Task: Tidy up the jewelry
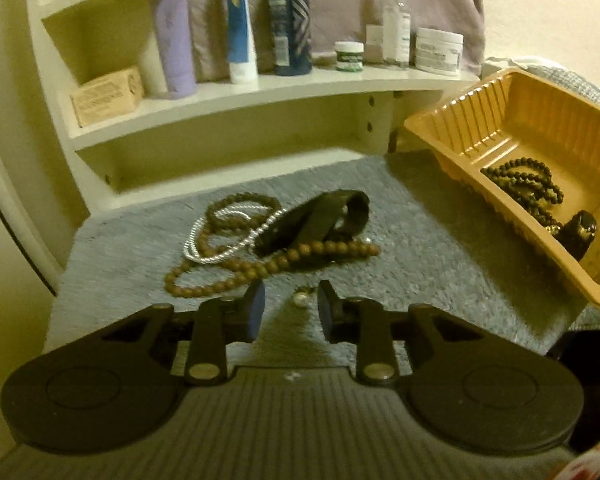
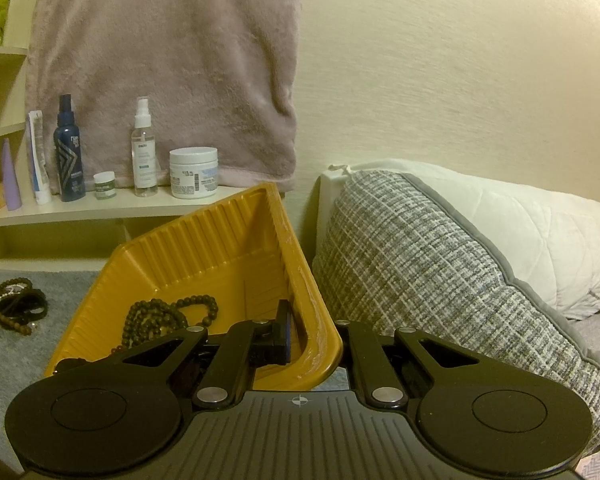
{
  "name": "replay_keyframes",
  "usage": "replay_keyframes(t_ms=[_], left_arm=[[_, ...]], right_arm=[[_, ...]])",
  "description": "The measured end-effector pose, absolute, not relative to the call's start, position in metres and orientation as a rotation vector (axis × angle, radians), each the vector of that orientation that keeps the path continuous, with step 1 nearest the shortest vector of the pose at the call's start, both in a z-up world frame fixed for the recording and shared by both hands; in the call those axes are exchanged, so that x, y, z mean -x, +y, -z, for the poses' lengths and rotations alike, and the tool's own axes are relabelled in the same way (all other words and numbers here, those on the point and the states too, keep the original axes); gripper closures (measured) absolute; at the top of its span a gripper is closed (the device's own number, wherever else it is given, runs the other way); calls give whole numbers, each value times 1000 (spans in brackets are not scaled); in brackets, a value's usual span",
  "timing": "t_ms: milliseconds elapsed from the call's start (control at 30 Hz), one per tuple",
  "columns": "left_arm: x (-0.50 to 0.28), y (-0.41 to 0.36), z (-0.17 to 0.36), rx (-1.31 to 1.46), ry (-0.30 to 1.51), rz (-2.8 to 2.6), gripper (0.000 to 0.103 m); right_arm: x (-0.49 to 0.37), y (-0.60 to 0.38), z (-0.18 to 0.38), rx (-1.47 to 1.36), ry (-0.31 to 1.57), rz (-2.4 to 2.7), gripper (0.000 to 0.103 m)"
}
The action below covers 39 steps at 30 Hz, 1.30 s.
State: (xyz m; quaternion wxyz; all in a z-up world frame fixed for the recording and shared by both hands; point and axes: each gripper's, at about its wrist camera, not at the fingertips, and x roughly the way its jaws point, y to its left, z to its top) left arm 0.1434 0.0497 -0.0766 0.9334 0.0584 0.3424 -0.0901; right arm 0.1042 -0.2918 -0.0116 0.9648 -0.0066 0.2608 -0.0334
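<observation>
On the grey mat (image 1: 420, 240) lies a pile of jewelry: a brown bead necklace (image 1: 236, 276), a silver chain (image 1: 220, 236) and a black strap (image 1: 320, 220). A small pearl piece (image 1: 300, 299) rests on the mat just beyond my left gripper (image 1: 291, 308). The gripper is open and hangs low over the mat, its pads touching nothing. My right gripper (image 2: 314, 336) is shut on the near wall of a gold plastic tray (image 2: 204, 264), one finger (image 2: 284, 332) inside and one outside. The tray (image 1: 540, 120) is held tilted and contains a dark bead necklace (image 2: 160, 316).
A cream shelf (image 1: 260, 88) behind the mat carries bottles, a tube, jars and a small box. A pink towel (image 2: 160, 60) hangs on the wall. A grey woven pillow (image 2: 440, 272) and a white pillow (image 2: 520, 232) lie right of the tray.
</observation>
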Motion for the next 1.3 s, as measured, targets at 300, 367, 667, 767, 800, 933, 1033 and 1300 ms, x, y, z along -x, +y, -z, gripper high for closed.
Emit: replay_keyframes(t_ms=[300, 367, 667, 767, 800, 933, 1033, 1300], left_arm=[[-153, 44, 87, -137, 713, 197, 90], [-154, 44, 88, -143, 714, 199, 93], [-150, 44, 81, -168, 689, 201, 96], [-147, 42, 73, -167, 676, 214, 96], [-146, 40, 71, -166, 670, 219, 96], [-142, 30, 57, -153, 646, 257, 96], [-140, 17, 48, -126, 636, 310, 96], [-131, -34, 33, -110, 617, 470, 96]], right_arm=[[-104, -291, 12, 16, 528, 68, 95], [-104, -291, 12, 17, 528, 68, 95], [-105, -292, 12, 18, 528, 68, 95], [-104, -291, 12, 18, 528, 67, 95], [-104, -291, 12, 19, 527, 67, 95], [-104, -292, 12, 19, 527, 67, 95], [-105, -292, 12, 18, 527, 67, 95], [-105, -292, 12, 18, 527, 68, 95]])
